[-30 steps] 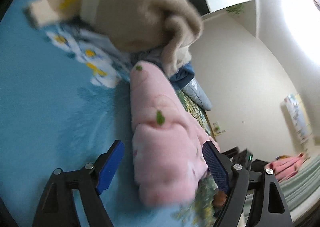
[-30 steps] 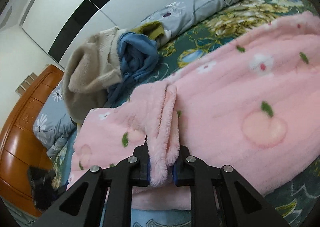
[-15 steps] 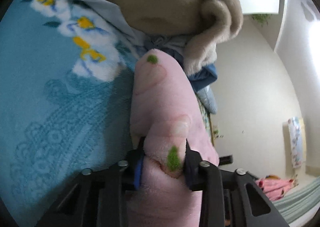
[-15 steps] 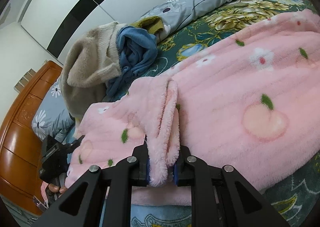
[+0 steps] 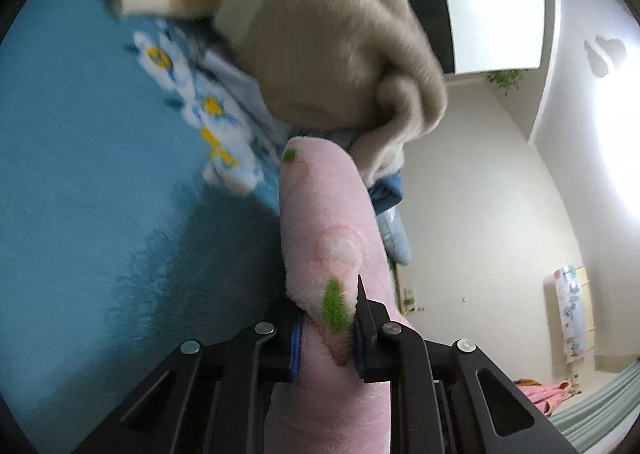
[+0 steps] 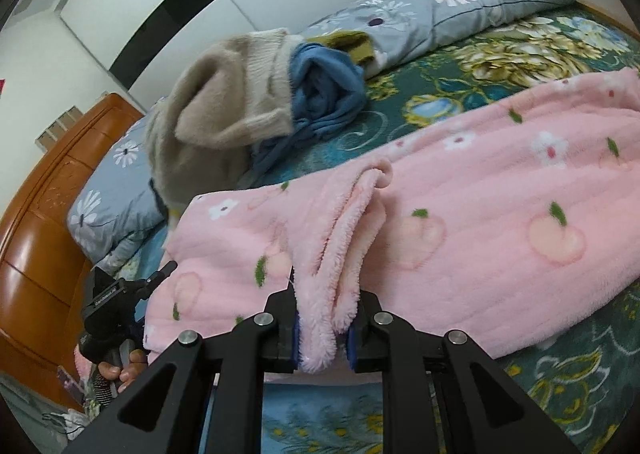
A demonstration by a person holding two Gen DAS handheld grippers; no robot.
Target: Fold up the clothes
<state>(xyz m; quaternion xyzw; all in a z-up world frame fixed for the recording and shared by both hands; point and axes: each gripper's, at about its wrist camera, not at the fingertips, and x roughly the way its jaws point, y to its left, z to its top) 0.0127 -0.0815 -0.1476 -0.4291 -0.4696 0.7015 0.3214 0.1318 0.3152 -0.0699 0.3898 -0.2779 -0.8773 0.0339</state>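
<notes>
Left gripper now has its fingers clamped on a bunched edge of the pink fleece garment; a second ago they stood wide apart either side of that same end, and half a second ago they had closed on it. Since then the pinched end sits higher off the blue bedspread and the left view is motion-blurred, so I judge a lift is under way.

Right gripper is unchanged: fingers together on a doubled fold of the fleece, same pinch across all three samples.

The garment lies spread along the near edge of the bed, just in front of the heap of beige sweater and blue garment, its far end reaching away to the right of that heap. In the right view the left tool and the hand holding it sit at the fleece's left end, below the heap.

Meaning: both ends are now gripped, so the piece can be carried over as one fold. Which fold this is, I can't tell.
</notes>
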